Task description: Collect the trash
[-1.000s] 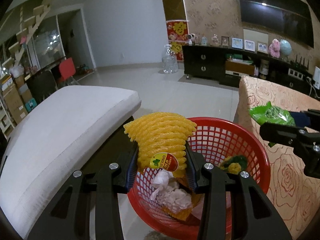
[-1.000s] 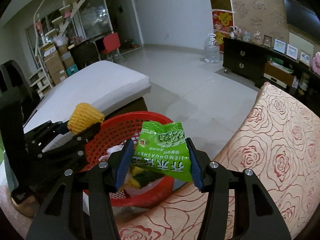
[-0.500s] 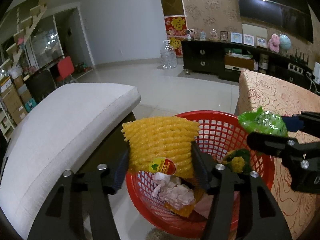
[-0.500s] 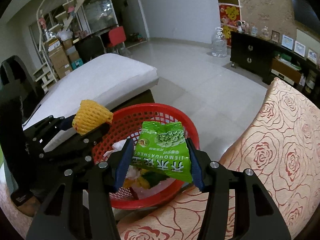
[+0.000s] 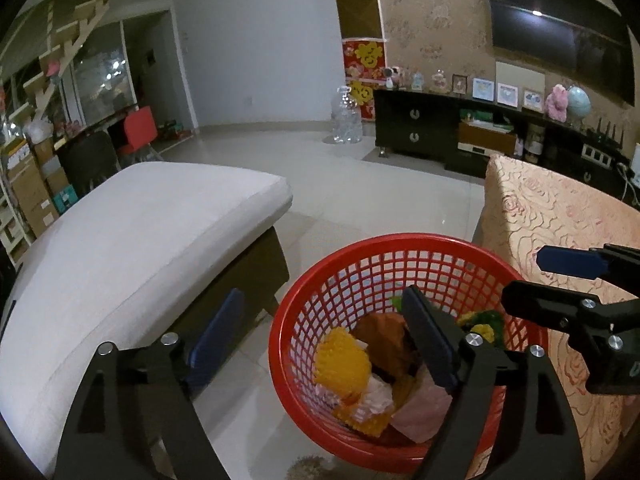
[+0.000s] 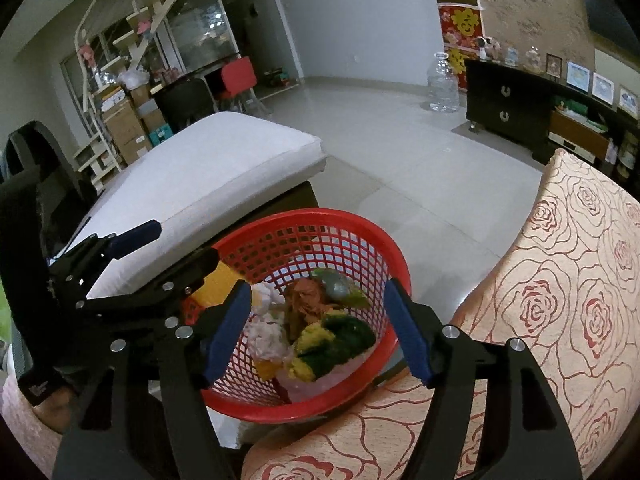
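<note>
A red mesh basket (image 5: 352, 264) stands on the floor between a white cushion and a rose-patterned seat; it also shows in the right wrist view (image 6: 360, 240). A yellow foam net (image 5: 342, 364) lies inside it among crumpled tissue and wrappers. A green snack bag (image 6: 340, 286) lies in it too. My left gripper (image 5: 320, 336) is open and empty over the basket's left rim. My right gripper (image 6: 316, 332) is open and empty above the basket; its fingers (image 5: 560, 308) show at the right of the left wrist view.
A white cushioned bench (image 5: 132, 232) is on the left. A rose-patterned seat (image 6: 580, 280) is on the right. A tiled floor leads to a dark TV cabinet (image 5: 440, 132) and a water jug (image 5: 348, 120).
Both grippers have opened. The yellow foam net and the green snack bag have dropped into the red basket.
</note>
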